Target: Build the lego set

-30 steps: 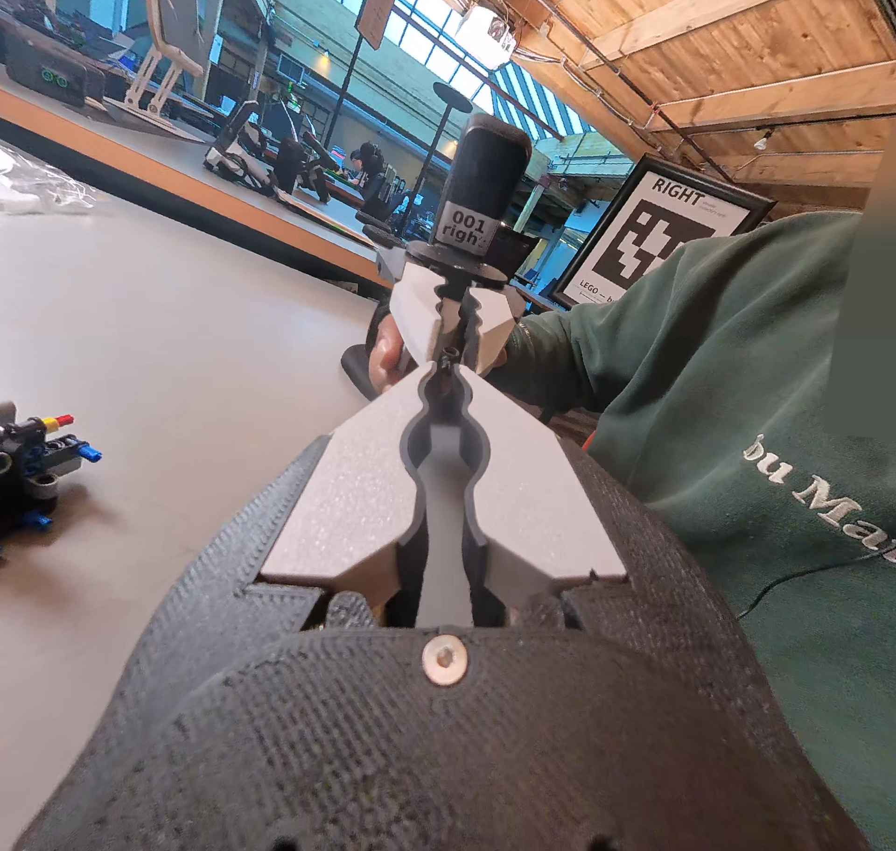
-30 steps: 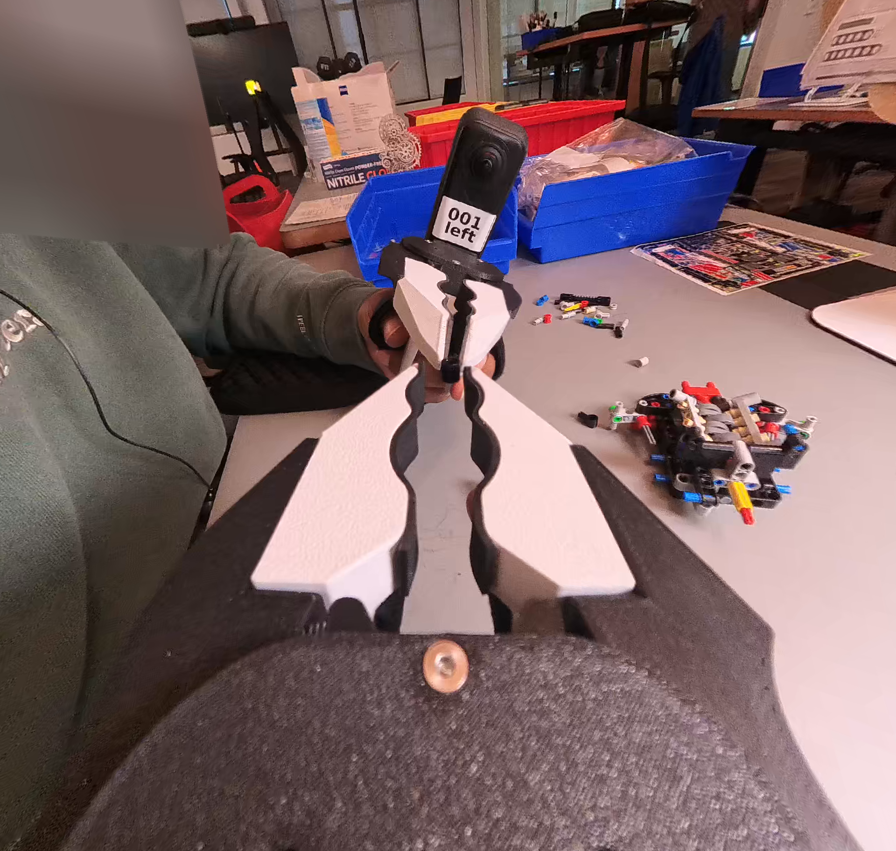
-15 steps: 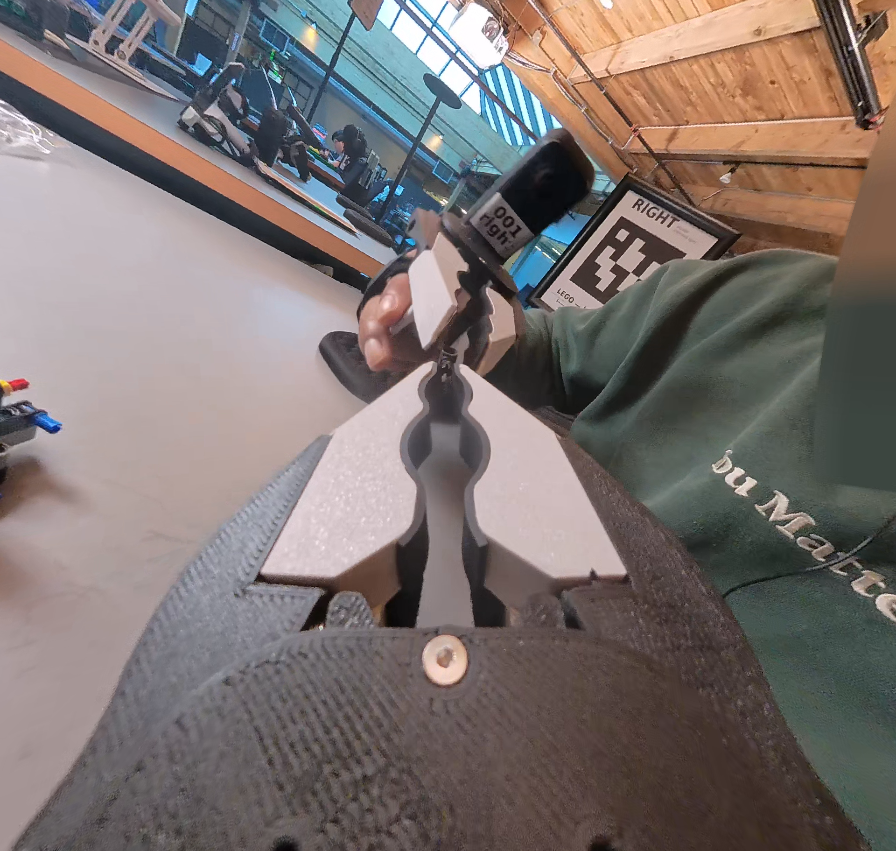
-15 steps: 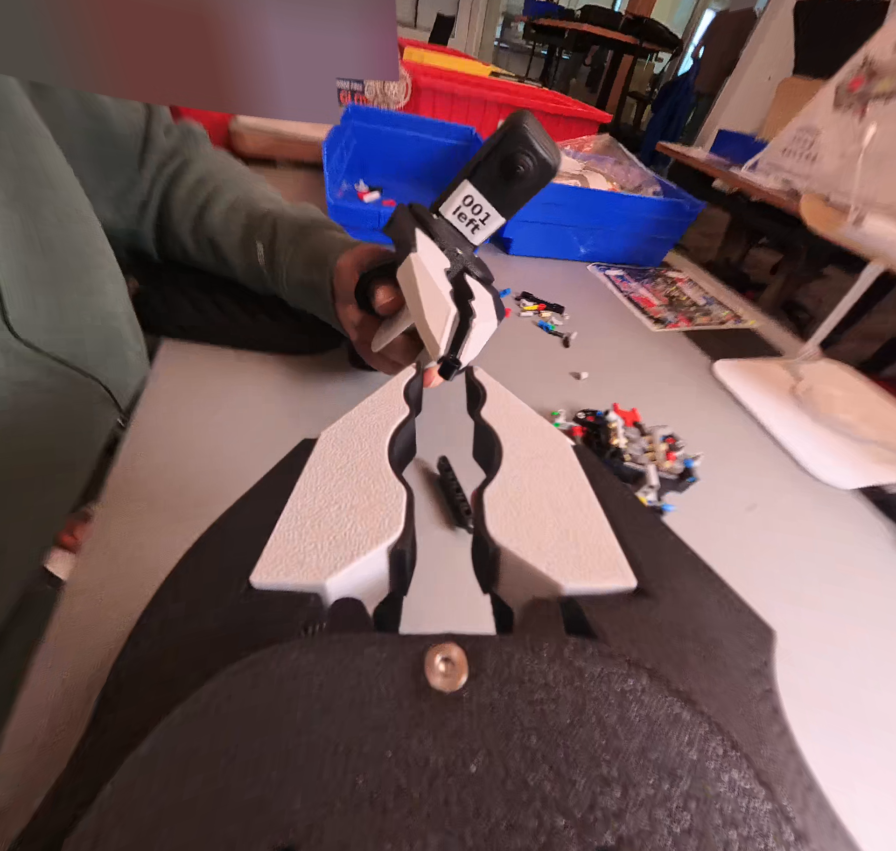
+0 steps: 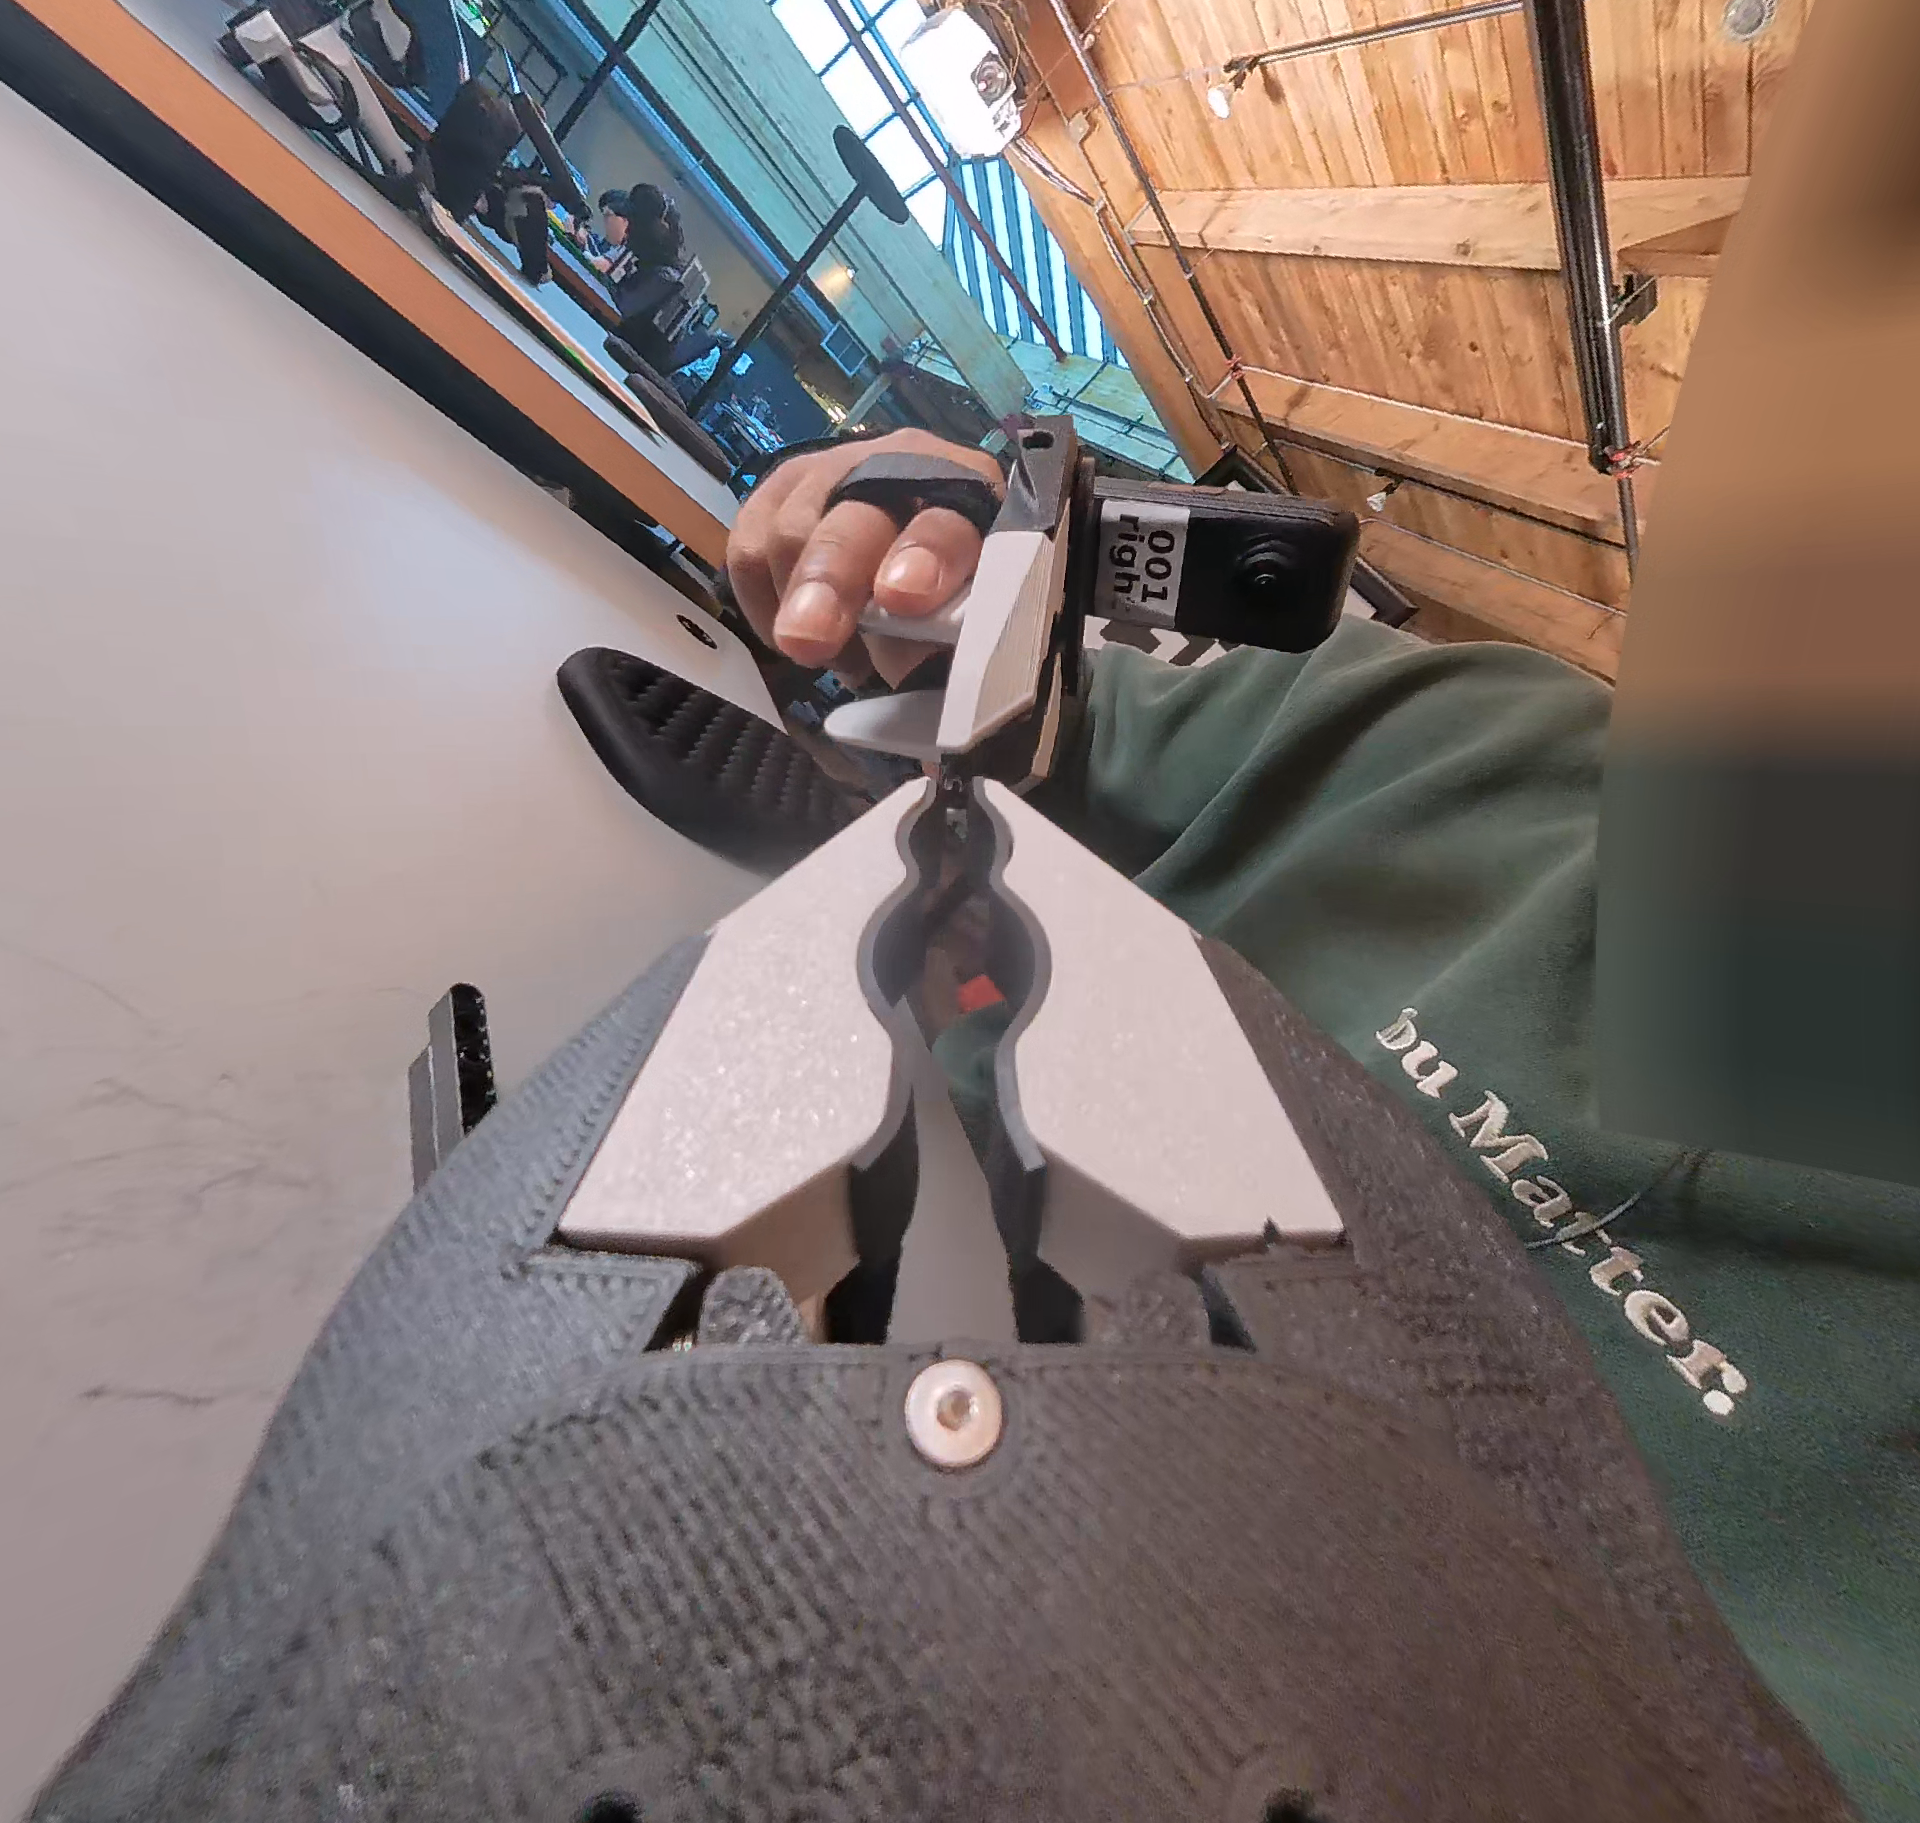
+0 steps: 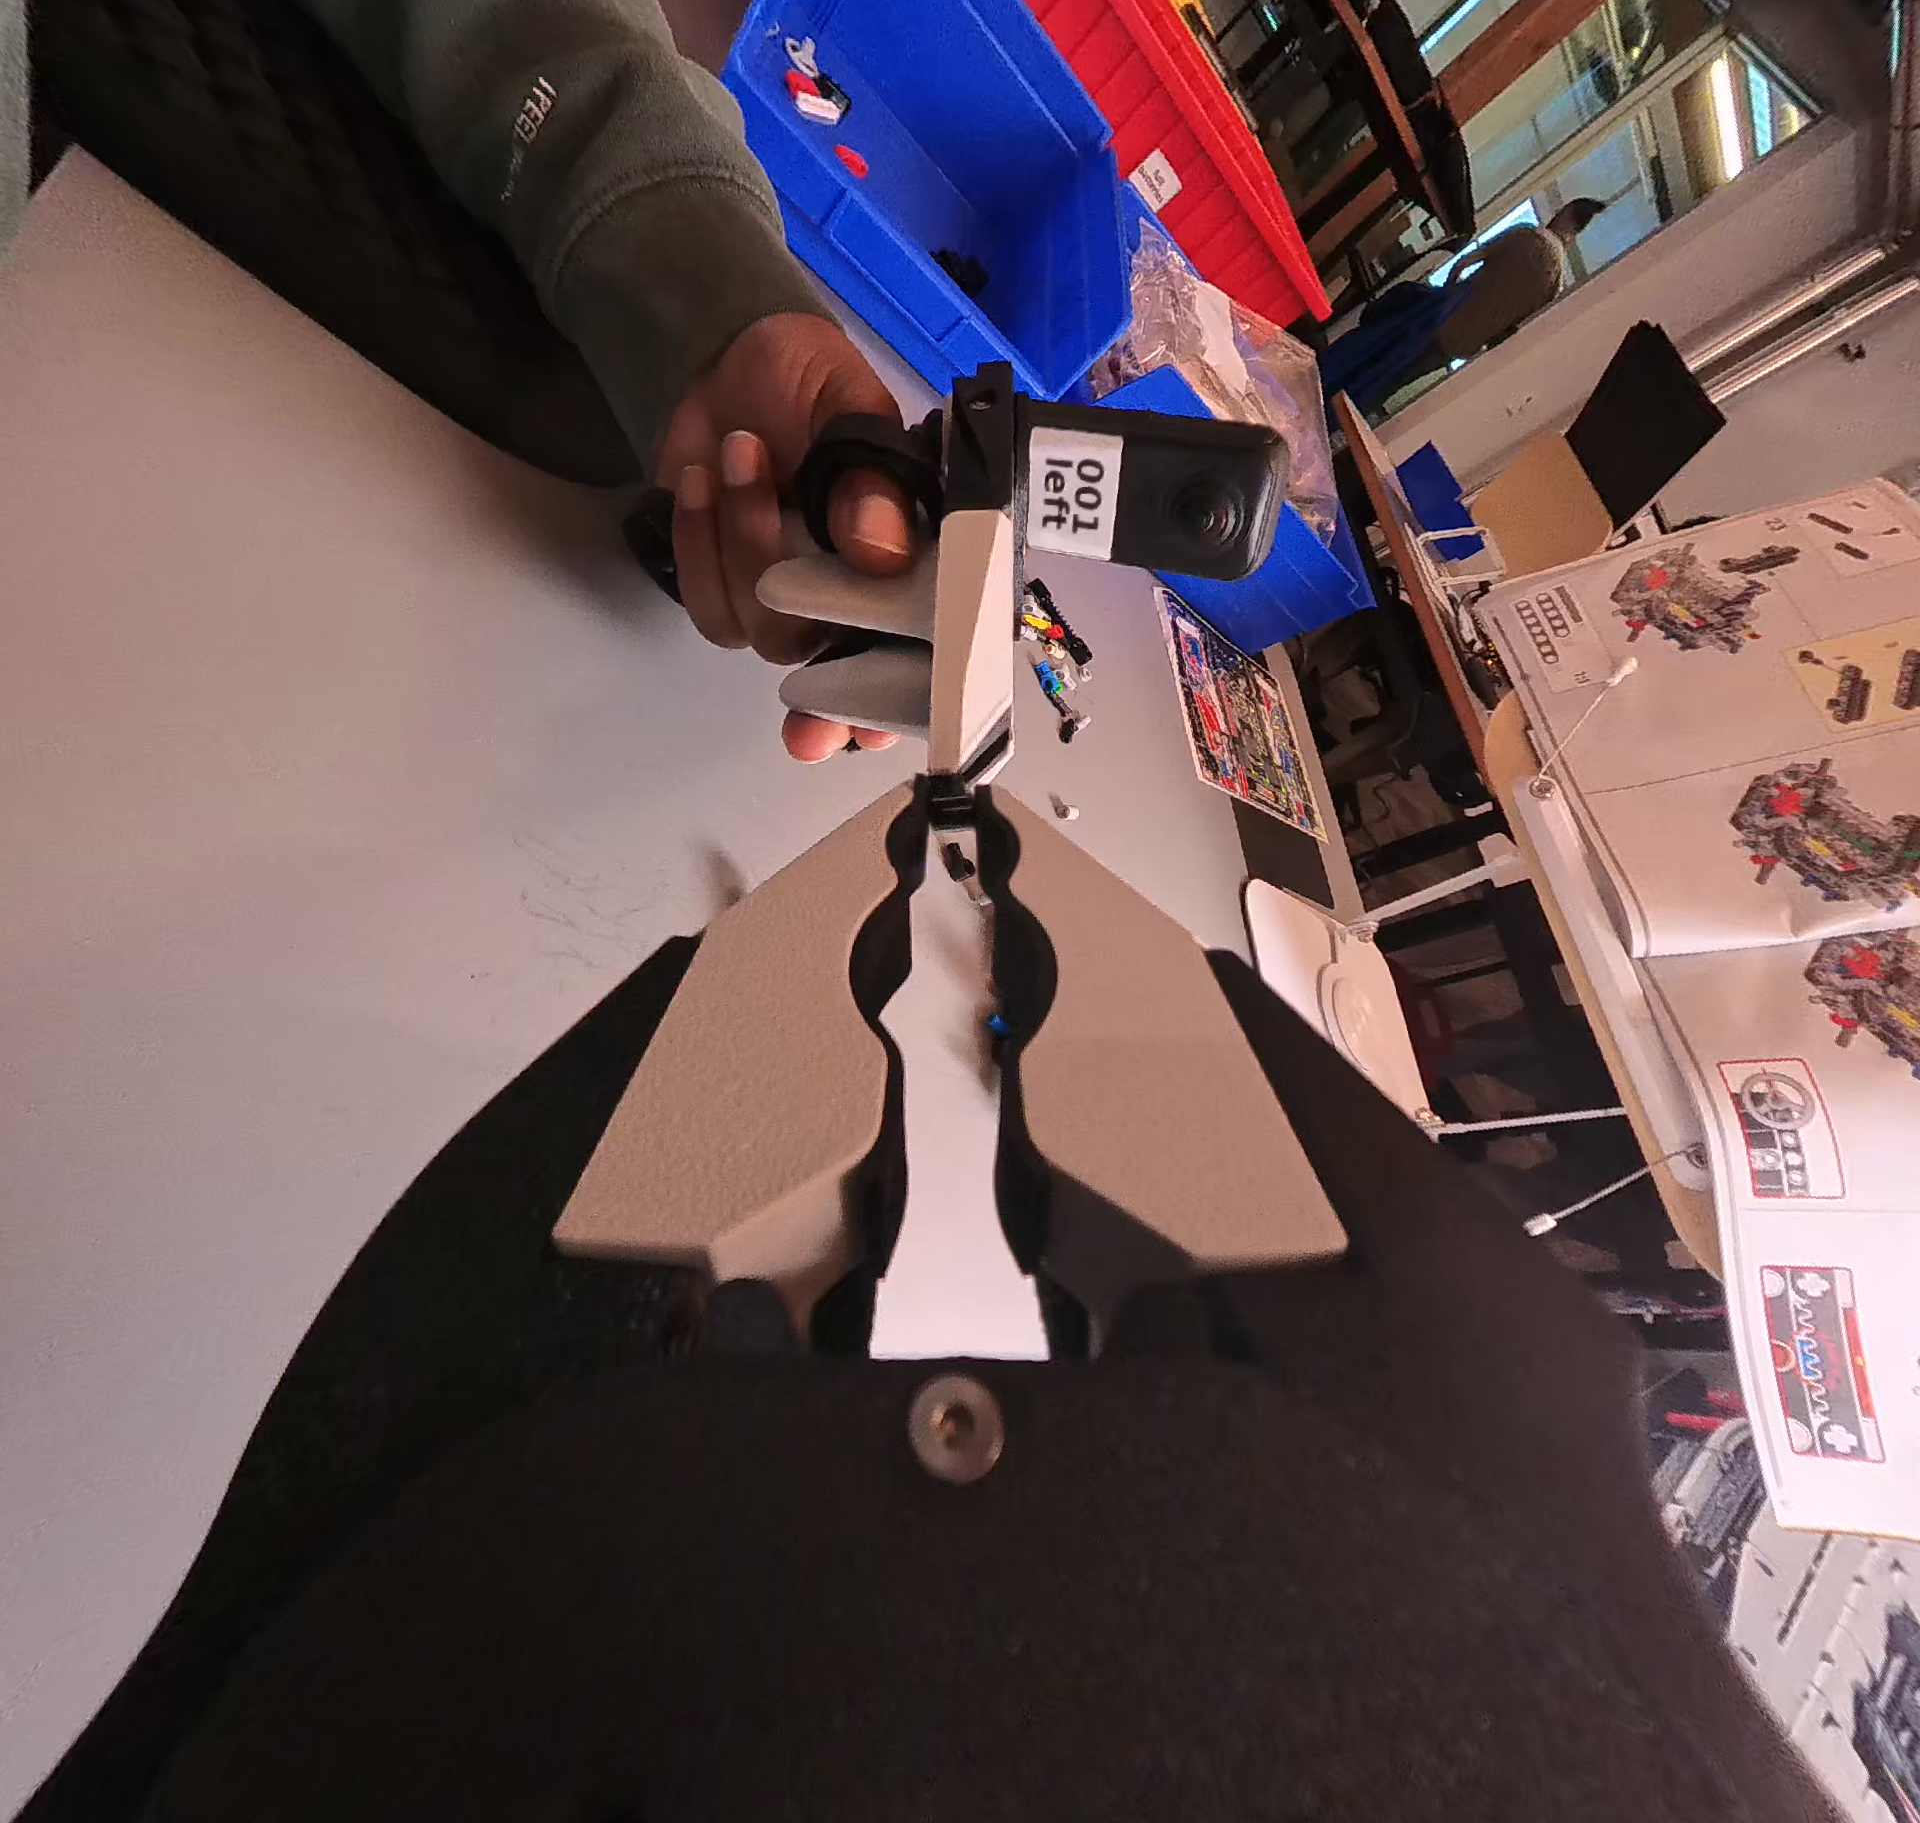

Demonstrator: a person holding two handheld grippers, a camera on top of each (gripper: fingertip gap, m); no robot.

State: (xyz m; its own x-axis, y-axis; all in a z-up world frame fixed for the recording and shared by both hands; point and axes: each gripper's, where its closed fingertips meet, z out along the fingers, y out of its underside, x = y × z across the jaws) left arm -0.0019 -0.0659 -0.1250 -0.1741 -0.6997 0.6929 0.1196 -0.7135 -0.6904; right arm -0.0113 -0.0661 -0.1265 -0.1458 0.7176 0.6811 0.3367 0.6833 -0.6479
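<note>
Grey tabletop [image 6: 312, 734], seen rolled on its side in both wrist views. Count: two tongs, two hands, two blue bins [image 6: 935, 163], one red bin [image 6: 1195, 111], one loose scatter of small lego pieces [image 6: 1055, 651] on the tabletop, one printed sheet [image 6: 1242, 713] beside them, one open instruction booklet [image 6: 1766, 838] on a stand. One black lego beam [image 5: 454, 1067] lies on the tabletop just left of the left tongs.

Left tongs [image 5: 951, 797]: tips drawn together, clenched on a small dark lego piece [image 5: 954, 817].

Right tongs [image 6: 951, 807]: tips pinched on a small black lego piece [image 6: 951, 805]. The two tongs meet tip to tip above the tabletop.

Left hand [image 6: 769, 547] and right hand [image 5: 842, 568] each wrap a handle, fingers on the trigger; green sleeves [image 6: 582, 132].
</note>
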